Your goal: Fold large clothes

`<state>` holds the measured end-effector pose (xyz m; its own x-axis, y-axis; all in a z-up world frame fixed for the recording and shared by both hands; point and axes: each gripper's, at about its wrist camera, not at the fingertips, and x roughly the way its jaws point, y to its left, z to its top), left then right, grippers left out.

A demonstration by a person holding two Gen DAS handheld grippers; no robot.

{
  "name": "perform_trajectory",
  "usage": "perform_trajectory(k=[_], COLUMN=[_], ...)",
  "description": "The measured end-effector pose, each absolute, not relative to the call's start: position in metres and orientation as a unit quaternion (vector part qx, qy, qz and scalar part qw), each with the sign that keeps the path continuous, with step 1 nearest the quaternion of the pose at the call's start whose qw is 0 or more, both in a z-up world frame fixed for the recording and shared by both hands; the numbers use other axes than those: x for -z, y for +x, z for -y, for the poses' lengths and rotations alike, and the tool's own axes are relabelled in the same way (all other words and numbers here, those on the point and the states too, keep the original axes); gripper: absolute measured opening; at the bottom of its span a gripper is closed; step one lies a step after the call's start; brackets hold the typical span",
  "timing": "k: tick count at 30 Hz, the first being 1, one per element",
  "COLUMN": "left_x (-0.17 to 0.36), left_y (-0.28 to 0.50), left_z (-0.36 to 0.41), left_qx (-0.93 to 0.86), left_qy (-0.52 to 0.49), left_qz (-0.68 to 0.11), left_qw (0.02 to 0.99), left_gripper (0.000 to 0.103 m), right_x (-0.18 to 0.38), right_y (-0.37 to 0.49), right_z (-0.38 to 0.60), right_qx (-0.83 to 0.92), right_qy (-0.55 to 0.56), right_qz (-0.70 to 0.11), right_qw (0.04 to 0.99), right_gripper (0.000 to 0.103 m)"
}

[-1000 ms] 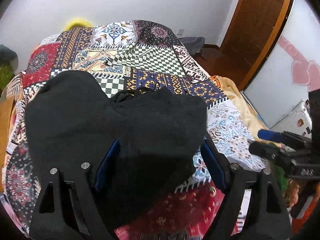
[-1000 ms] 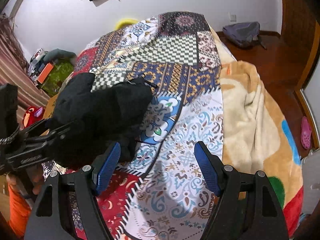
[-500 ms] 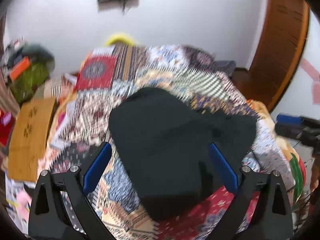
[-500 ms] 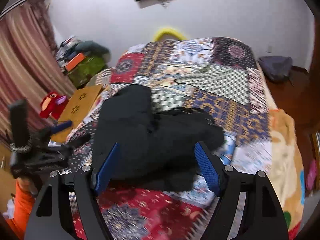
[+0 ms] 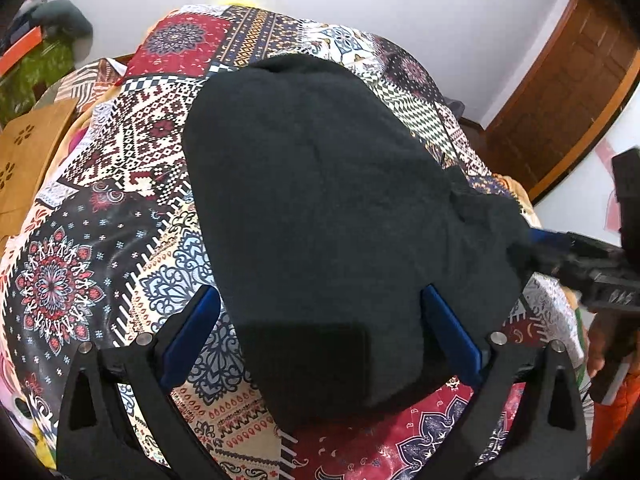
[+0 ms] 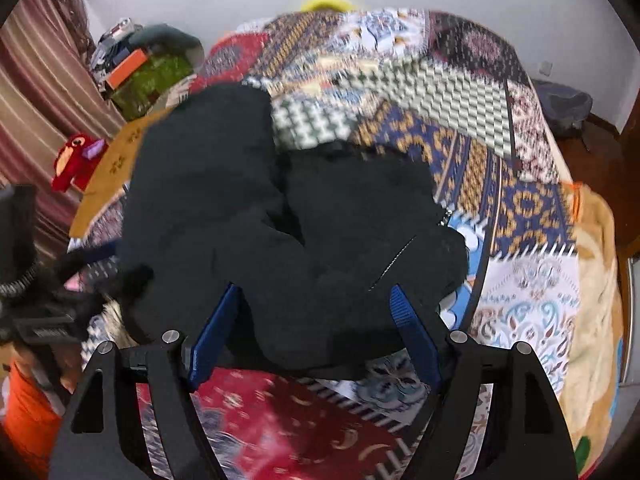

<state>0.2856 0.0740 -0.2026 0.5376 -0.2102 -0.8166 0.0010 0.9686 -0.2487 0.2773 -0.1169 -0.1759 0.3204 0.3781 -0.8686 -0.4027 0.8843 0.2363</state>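
A black garment (image 5: 320,200) lies bunched and partly folded on the patchwork quilt (image 5: 100,260) of a bed. My left gripper (image 5: 320,308) hangs over its near end. Its jaws are opening wide; the cloth lies below and between the blue pads (image 5: 192,332), which do not press on it. My right gripper (image 6: 316,300) hovers over the same garment (image 6: 340,240) from the other side, its jaws also opening, with black cloth under them and no grip. Each gripper shows in the other's view: the right gripper (image 5: 592,272) and the left gripper (image 6: 40,312).
A beige blanket (image 6: 596,280) covers the bed's right edge. Left of the bed are a brown board (image 5: 24,160), a red plush toy (image 6: 76,160) and a green pile (image 6: 152,76). A wooden door (image 5: 580,80) and a grey bag (image 6: 568,104) stand at the far right. An orange sleeve (image 6: 28,412) is nearby.
Both views have swung so the black garment now sits centred between each gripper's pads. The left jaws have spread wider and the right slightly. The garment lies where it was.
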Motion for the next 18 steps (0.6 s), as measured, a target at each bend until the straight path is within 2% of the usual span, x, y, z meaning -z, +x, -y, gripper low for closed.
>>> perform_trajectory(k=[5, 13, 18], left_x=[0.209, 0.175, 0.163], left_y=[0.286, 0.28, 0.281], left_z=[-0.072, -0.077, -0.103], left_qx=[0.055, 0.021, 0.018], left_qy=[-0.123, -0.077, -0.108], left_qz=[-0.479, -0.465, -0.452], left_qw=[0.868, 0.882, 0.885], left_gripper=[0.103, 0.103, 0.103], right_x=[0.184, 0.14, 0.125], right_y=[0.281, 0.269, 0.273], right_z=[0.135, 0.149, 0.172], right_qx=[-0.25, -0.219, -0.217], right_qy=[0.041, 0.019, 0.068], right_qz=[-0.557, -0.513, -0.49], right_qw=[0.791, 0.83, 0.842], right_gripper=[0.081, 0.083, 0.083])
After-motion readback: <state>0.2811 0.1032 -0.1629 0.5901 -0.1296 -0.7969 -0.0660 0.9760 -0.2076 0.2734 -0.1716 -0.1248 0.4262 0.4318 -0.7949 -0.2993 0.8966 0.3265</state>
